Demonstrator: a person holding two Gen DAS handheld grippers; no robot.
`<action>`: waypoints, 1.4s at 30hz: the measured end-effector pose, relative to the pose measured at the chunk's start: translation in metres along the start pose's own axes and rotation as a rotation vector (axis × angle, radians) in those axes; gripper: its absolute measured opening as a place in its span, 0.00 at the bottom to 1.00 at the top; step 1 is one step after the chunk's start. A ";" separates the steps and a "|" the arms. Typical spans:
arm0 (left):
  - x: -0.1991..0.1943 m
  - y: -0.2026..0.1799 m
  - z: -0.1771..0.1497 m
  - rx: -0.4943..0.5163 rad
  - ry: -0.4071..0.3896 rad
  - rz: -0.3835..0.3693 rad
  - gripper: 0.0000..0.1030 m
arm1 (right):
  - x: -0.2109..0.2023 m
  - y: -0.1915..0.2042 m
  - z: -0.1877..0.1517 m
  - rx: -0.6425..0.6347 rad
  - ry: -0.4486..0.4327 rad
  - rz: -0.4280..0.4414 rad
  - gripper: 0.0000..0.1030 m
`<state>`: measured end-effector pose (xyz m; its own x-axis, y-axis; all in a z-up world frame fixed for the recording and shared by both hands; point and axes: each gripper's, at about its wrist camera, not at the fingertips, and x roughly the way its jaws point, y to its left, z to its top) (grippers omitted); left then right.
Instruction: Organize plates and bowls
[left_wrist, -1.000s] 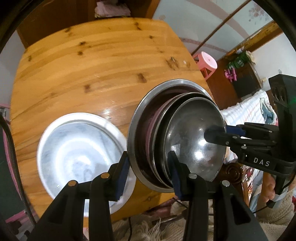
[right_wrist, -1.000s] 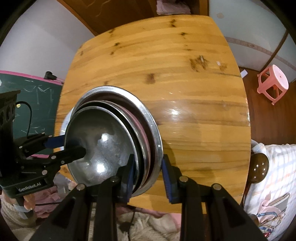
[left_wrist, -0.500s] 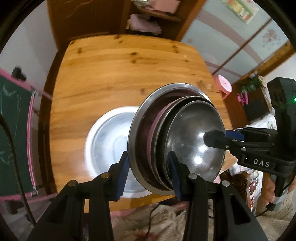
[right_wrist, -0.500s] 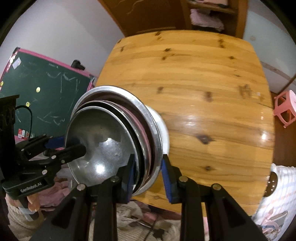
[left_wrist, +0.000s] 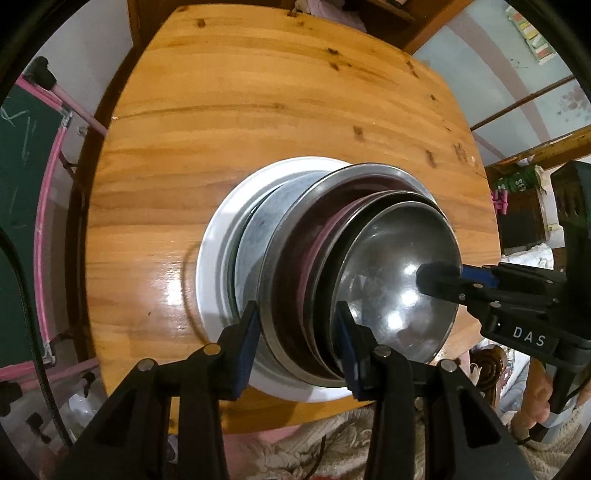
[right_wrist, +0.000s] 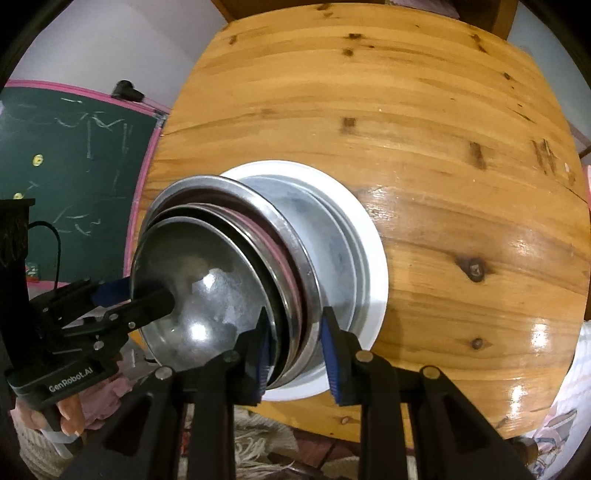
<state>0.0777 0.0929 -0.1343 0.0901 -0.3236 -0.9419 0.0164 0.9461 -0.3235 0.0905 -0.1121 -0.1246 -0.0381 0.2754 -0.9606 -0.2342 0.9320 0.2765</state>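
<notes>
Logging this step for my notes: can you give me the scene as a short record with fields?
held: stack of nested metal bowls
grip: left gripper and right gripper, jaws shut on opposite rims
below: white plate on the table
stack position: over the plate; contact cannot be told
visible colours: silver bowls, one pink rim between them

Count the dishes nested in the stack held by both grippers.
4 visible rims: steel bowl innermost, steel dish, pink dish, outer steel plate. More may be hidden between.
</notes>
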 end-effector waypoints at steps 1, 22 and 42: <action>0.004 0.000 0.002 -0.002 0.006 -0.005 0.37 | 0.002 -0.001 0.000 0.004 0.006 -0.008 0.24; 0.008 -0.002 0.015 0.019 0.020 0.001 0.39 | 0.013 0.004 0.012 0.005 0.049 -0.055 0.27; -0.060 -0.040 -0.002 0.072 -0.195 0.117 0.73 | -0.049 0.012 -0.021 -0.082 -0.163 -0.071 0.28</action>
<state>0.0692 0.0745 -0.0654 0.2859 -0.2094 -0.9351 0.0652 0.9778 -0.1991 0.0690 -0.1198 -0.0746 0.1378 0.2508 -0.9582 -0.3092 0.9300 0.1989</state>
